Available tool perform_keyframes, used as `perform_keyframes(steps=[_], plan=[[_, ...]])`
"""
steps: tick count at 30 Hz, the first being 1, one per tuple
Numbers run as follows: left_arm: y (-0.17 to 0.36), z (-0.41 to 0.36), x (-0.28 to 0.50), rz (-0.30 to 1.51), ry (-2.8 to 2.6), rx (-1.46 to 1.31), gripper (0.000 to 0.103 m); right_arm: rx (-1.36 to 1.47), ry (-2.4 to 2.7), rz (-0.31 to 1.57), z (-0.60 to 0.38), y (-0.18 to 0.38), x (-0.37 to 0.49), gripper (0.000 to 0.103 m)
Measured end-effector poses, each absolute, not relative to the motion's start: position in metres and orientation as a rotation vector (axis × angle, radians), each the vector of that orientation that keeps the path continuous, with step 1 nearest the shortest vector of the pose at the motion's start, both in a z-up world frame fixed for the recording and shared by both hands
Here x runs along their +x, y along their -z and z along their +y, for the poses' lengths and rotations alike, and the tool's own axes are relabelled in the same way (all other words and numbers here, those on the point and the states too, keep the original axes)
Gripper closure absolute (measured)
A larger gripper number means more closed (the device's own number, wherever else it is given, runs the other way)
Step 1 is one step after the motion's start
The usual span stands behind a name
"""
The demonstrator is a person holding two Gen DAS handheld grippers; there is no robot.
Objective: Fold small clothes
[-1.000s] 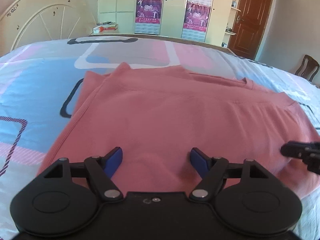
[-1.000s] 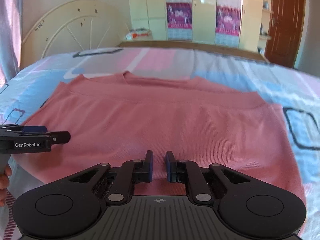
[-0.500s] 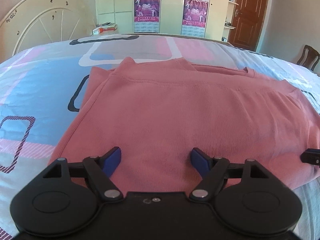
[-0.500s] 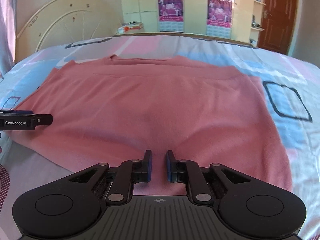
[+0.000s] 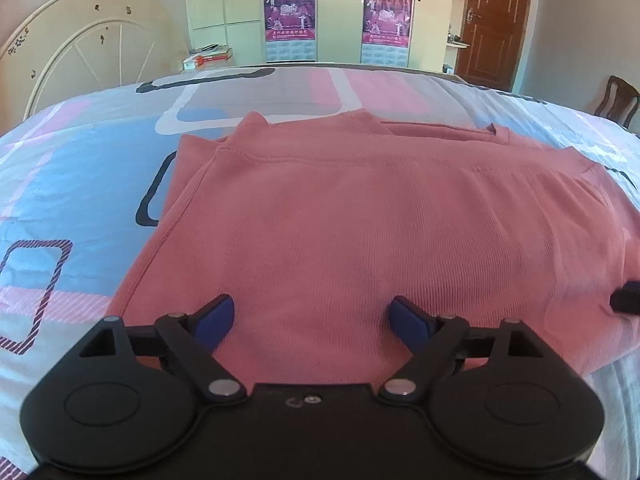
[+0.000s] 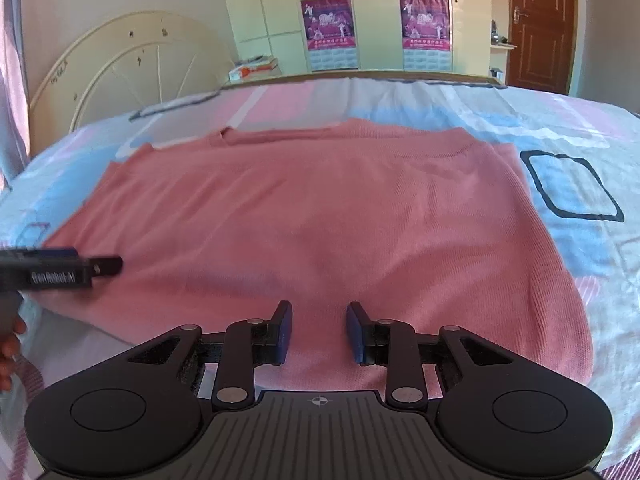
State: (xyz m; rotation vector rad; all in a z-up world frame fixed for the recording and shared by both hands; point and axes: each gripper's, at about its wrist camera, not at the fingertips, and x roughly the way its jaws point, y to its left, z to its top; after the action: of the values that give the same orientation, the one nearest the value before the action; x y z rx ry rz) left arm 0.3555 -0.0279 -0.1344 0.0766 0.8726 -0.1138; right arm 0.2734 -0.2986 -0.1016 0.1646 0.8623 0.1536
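R claw point(image 6: 319, 332) wider; shirt point(image 5: 380, 216) neck-away.

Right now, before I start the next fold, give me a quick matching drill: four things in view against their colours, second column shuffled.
Things:
1. garment
2. door
3. headboard
4. left gripper pads

Colours:
A. cream
B. blue
C. salmon pink
D. dark reddish brown

Pairs: 1-C, 2-D, 3-A, 4-B

The left gripper's jaws are opening, nothing pinched between them; the garment lies folded on the bedsheet.
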Motion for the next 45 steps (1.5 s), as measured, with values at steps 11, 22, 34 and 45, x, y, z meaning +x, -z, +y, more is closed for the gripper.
perform_keyframes(steps=[11, 22, 34, 45], plan=[[0.129, 0.001, 0.369, 0.829, 0.079, 0.033, 0.018, 0.108, -0.116, 0.795, -0.258, 0.075, 0.305, 0.058], [0.133, 0.015, 0.375, 0.859, 0.109, 0.044, 0.017, 0.045, -0.090, 0.893, -0.222, 0.110, 0.332, 0.060], [0.121, 0.011, 0.366, 0.910, 0.167, 0.016, 0.015, 0.036, -0.055, 0.920, -0.221, 0.108, 0.317, 0.056], [0.113, 0.029, 0.327, 1.010, 0.231, -0.150, 0.015, 0.091, -0.057, 0.938, -0.226, 0.102, 0.291, 0.050]])
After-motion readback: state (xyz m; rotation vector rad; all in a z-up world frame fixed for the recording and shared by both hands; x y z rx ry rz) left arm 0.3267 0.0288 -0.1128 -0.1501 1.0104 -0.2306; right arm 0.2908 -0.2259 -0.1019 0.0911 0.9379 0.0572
